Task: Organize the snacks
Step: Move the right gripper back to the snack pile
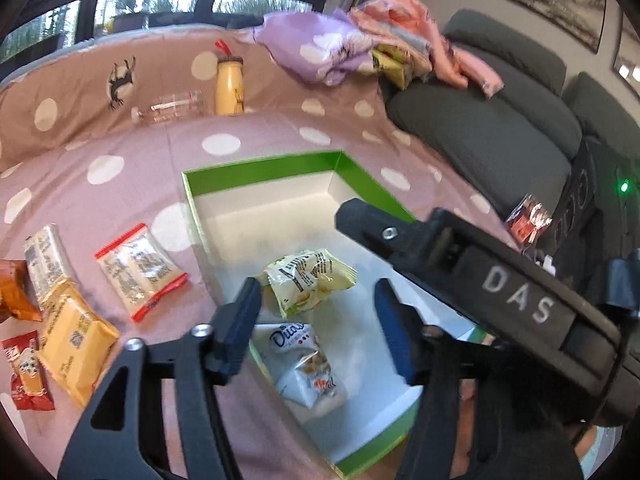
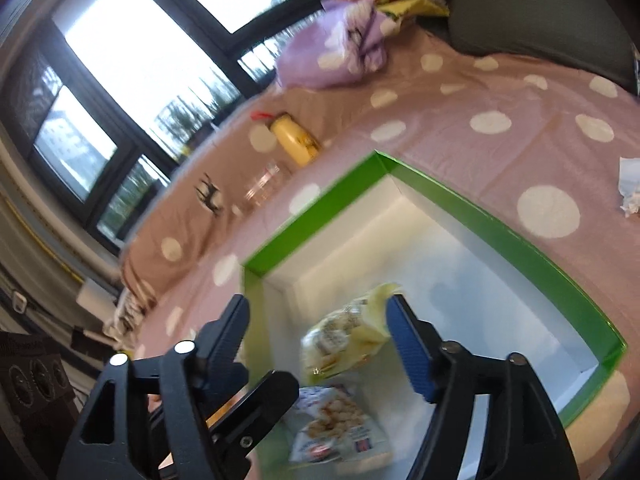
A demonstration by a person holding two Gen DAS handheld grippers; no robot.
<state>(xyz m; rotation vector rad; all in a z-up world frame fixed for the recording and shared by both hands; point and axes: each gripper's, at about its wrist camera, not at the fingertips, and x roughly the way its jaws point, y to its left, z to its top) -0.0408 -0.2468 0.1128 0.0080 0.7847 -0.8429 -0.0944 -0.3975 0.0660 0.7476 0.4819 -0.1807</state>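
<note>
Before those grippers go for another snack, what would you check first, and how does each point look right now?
1. Left gripper empty, jaws apart: ok.
2. Right gripper empty, jaws apart: ok.
3. Yellow packet and white packet inside the green box: ok.
4. Room left in the box: ok, far half bare.
5. Snacks still outside: not ok; red-edged packet and yellow pack lie on the dotted sheet.
6. Right gripper clear of the left gripper's path: cannot tell; it crosses close in the left view.
</note>
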